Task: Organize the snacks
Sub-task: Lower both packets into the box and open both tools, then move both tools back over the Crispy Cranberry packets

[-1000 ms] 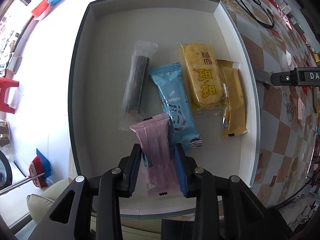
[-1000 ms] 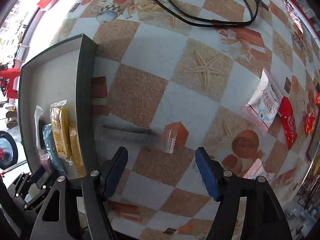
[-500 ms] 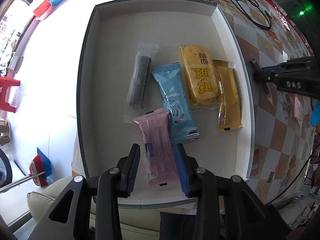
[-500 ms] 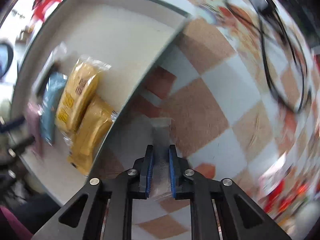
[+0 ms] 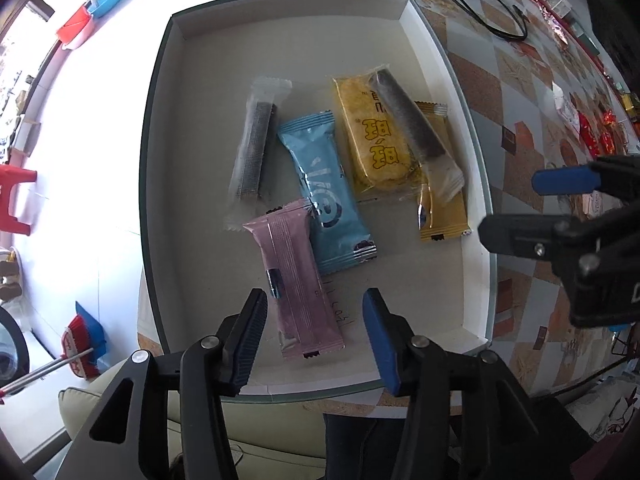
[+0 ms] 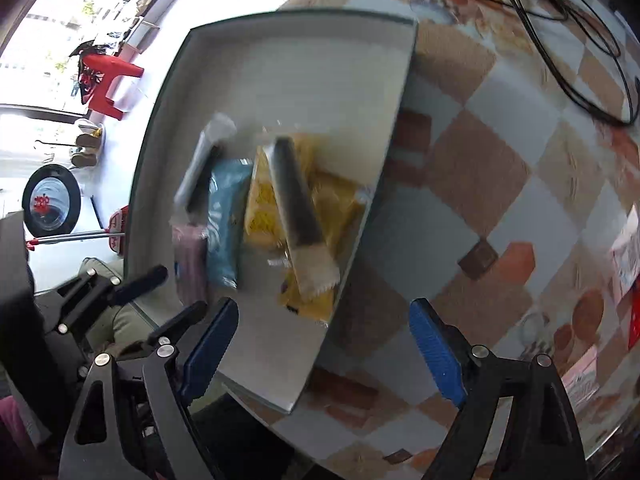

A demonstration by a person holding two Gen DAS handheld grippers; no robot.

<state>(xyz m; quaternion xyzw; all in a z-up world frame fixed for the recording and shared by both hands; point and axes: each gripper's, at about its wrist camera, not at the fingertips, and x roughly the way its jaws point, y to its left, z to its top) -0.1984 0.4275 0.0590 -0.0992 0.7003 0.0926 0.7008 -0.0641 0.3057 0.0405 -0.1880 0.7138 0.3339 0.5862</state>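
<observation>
A shallow white tray (image 5: 200, 80) with a dark rim holds several snack packs. A pink pack (image 5: 296, 280) lies nearest my left gripper (image 5: 316, 336), which is open just behind it. A blue pack (image 5: 328, 196), a clear pack with a dark bar (image 5: 256, 152), a yellow cake pack (image 5: 368, 136) and a gold pack (image 5: 440, 216) lie beyond. A second dark bar in clear wrap (image 5: 412, 128) lies across the yellow packs; it also shows in the right wrist view (image 6: 300, 208). My right gripper (image 6: 320, 344) is open and empty over the tray's right rim (image 6: 360, 240).
The tray sits on a table with a tan and white checked cloth (image 6: 500, 160). Black cables (image 6: 560, 40) lie at the far side. Red and white snack packs (image 5: 588, 132) lie on the cloth to the right. A red stool (image 6: 108, 76) stands on the floor.
My right gripper carried the dark bar over the tray rim, opened and dropped it onto the yellow packs. My left gripper opened and let go of the pink pack.
</observation>
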